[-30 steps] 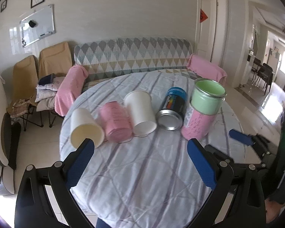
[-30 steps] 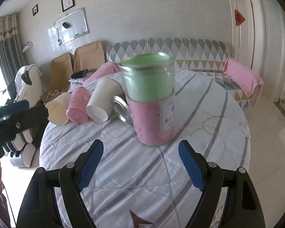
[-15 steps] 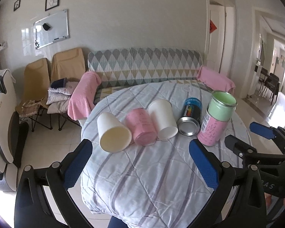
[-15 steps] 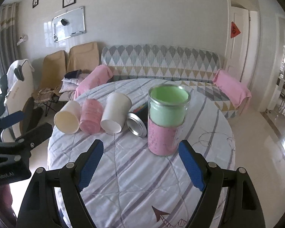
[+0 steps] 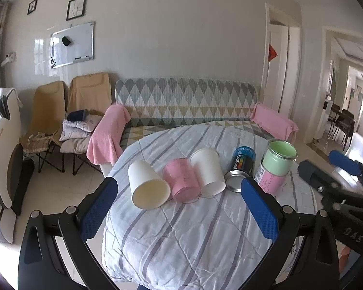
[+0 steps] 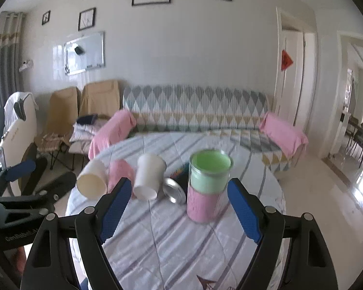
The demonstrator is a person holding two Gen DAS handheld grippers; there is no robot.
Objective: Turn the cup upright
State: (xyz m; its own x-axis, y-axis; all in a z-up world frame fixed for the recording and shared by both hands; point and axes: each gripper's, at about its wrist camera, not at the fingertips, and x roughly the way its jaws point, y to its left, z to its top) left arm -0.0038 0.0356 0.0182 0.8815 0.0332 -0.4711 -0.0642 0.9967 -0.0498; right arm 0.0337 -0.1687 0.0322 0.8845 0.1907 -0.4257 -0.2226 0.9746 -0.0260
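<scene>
A row of cups lies on its side on the round table [image 5: 181,241]: a cream cup [image 5: 147,184], a pink cup [image 5: 182,181], a white cup [image 5: 208,169] and a dark can [image 5: 240,169]. A pink-and-green can [image 5: 276,166] stands upright at the right end. My left gripper [image 5: 179,209] is open and empty, held back from the near edge. My right gripper [image 6: 180,210] is open and empty, facing the upright can [image 6: 208,183]. The cream cup [image 6: 92,181], pink cup [image 6: 119,174] and white cup [image 6: 148,177] also show in the right wrist view.
A striped quilt covers the table [image 6: 181,253]. Behind it stand a patterned sofa [image 5: 186,104] with pink cloths and two tan folding chairs [image 5: 67,106]. A white massage chair [image 5: 2,149] is at the left. Tiled floor surrounds the table.
Both grippers have pulled back and risen away from the table; the cups look smaller and farther. The cups and cans have not moved. Both grippers stay open.
</scene>
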